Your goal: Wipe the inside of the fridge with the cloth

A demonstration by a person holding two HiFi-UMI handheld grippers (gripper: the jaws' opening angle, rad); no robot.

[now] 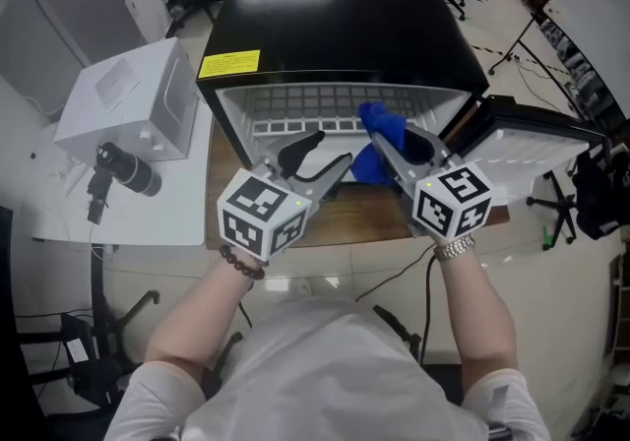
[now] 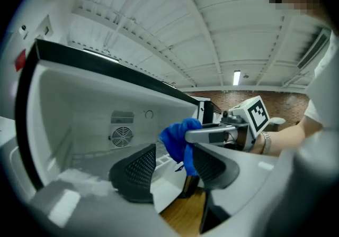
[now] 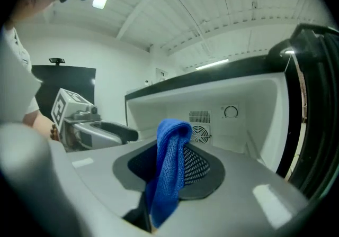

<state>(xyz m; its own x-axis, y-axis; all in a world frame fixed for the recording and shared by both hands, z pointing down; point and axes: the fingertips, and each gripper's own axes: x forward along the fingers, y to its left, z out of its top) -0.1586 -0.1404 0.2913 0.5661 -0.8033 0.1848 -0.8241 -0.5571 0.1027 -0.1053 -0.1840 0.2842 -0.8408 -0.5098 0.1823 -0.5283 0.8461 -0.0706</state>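
Low in the frame's centre, the left gripper (image 1: 330,152) held its fingers apart, gripping nothing. Just right of it, the right gripper (image 1: 396,139) had its fingers clamped on the blue cloth (image 1: 378,120), at the mouth of the open black fridge (image 1: 335,26) on the wooden desk (image 1: 366,220).

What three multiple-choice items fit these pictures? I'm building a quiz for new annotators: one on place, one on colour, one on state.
1. The cloth is: A. between the right gripper's jaws; B. in the left gripper; C. on the fridge's top.
2. The cloth's colour: A. red; B. blue; C. white.
3. The fridge's door is: A. shut; B. open; C. missing.
Answers: 1 A, the right gripper view shows its pads pinching it, while the left gripper is empty; 2 B, blue in every view; 3 B, the rear fan shows inside.
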